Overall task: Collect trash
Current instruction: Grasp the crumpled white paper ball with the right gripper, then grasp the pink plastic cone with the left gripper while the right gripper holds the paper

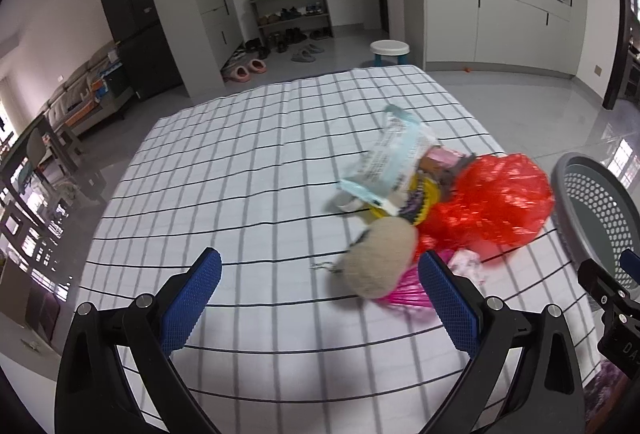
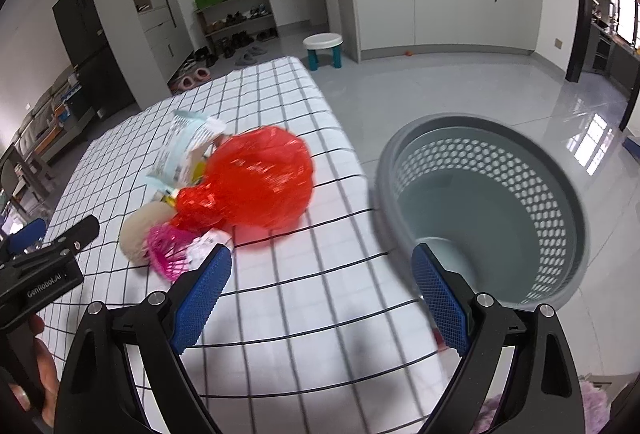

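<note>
A heap of trash lies on the checked tablecloth (image 1: 240,161) (image 2: 304,294). It holds a red plastic bag (image 1: 492,205) (image 2: 256,177), a pale printed wrapper (image 1: 392,161) (image 2: 184,145), a beige round lump (image 1: 380,258) (image 2: 140,230), a pink net (image 1: 404,290) (image 2: 168,254) and some yellow scraps (image 1: 424,193). My left gripper (image 1: 320,290) stands open just short of the beige lump. Near the table's right edge my right gripper (image 2: 322,282) is open and holds nothing. A grey perforated basket (image 2: 480,209) (image 1: 600,201) sits on the floor to the right of the table.
A small white stool (image 1: 390,51) (image 2: 323,47) stands on the floor beyond the table. Behind it are a shoe rack (image 1: 292,17) with a green bag and white cabinets (image 2: 440,1) with a microwave. A hand (image 2: 36,366) holds the left gripper's handle.
</note>
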`<action>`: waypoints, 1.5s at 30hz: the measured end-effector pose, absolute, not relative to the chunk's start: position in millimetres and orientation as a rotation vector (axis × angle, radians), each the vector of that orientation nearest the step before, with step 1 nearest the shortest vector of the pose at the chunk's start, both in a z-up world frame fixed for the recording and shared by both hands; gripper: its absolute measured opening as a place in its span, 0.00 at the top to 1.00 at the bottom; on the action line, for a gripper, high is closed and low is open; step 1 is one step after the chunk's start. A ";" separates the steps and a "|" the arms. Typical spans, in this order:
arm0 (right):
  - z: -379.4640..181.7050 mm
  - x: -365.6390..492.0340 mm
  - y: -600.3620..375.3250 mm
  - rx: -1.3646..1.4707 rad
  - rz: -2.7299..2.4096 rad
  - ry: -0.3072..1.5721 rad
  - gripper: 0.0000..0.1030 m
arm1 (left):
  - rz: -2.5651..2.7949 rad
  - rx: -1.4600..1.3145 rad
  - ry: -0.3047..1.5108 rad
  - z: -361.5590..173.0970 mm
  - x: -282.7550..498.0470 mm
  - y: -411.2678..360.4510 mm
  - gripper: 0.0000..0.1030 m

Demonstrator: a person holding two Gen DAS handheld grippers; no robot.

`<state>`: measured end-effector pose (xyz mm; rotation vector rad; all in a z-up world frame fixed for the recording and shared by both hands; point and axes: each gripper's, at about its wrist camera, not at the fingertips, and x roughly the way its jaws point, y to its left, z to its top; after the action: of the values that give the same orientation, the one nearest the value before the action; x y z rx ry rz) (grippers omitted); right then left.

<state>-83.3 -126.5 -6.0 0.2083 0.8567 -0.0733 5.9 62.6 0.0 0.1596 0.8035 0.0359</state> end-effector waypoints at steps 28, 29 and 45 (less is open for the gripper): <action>-57.9 -7.5 -52.2 0.155 0.007 1.047 0.19 | 0.054 0.058 0.846 -24.6 16.6 122.4 0.06; -59.6 -5.0 -50.0 0.143 0.003 1.054 0.22 | 0.052 0.056 0.846 -24.5 15.8 123.1 0.06; -58.9 -21.6 -55.4 0.183 0.074 1.075 0.72 | 0.008 0.045 0.852 -24.1 8.1 115.2 0.06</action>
<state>-21.6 -55.4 -58.9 0.1834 1.0747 0.0738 8.1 115.2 -24.1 0.0454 0.8521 0.0084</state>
